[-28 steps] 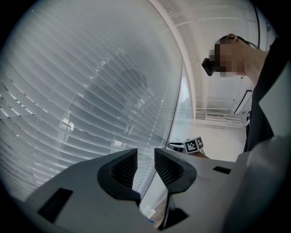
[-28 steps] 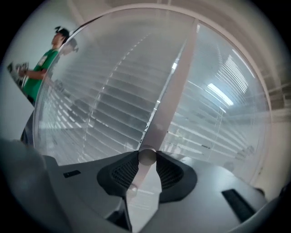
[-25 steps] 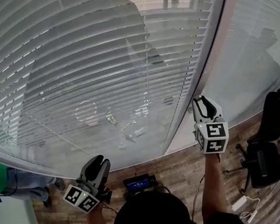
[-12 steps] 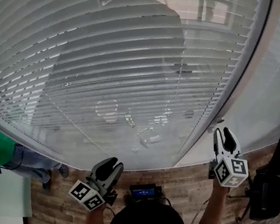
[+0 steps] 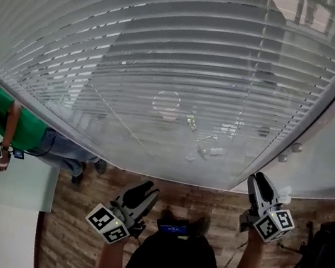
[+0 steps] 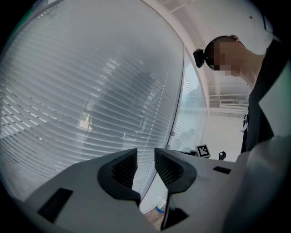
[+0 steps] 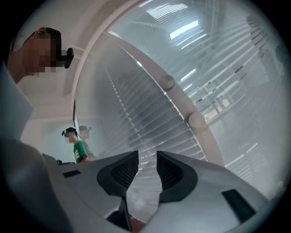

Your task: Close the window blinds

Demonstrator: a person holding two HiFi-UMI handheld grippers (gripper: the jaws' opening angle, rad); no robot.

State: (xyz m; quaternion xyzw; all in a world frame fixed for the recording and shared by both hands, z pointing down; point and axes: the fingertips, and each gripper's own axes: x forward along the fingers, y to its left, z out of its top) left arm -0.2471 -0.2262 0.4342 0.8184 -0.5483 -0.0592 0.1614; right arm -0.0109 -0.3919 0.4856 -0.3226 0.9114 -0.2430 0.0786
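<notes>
Both tongs empty, blinds down but slats not fully shut.

My left tongs (image 5: 150, 189) and right tongs (image 5: 258, 177) sit low, jaws apart on nothing, near the white horizontal-slat window blinds (image 5: 169, 48). The blinds hang almost to the brown plank floor (image 5: 220, 199), slats seemingly part-tilted with the outside showing through. I can't pick out a wand or cord, so a blind reach could snag and bend slats.
</notes>
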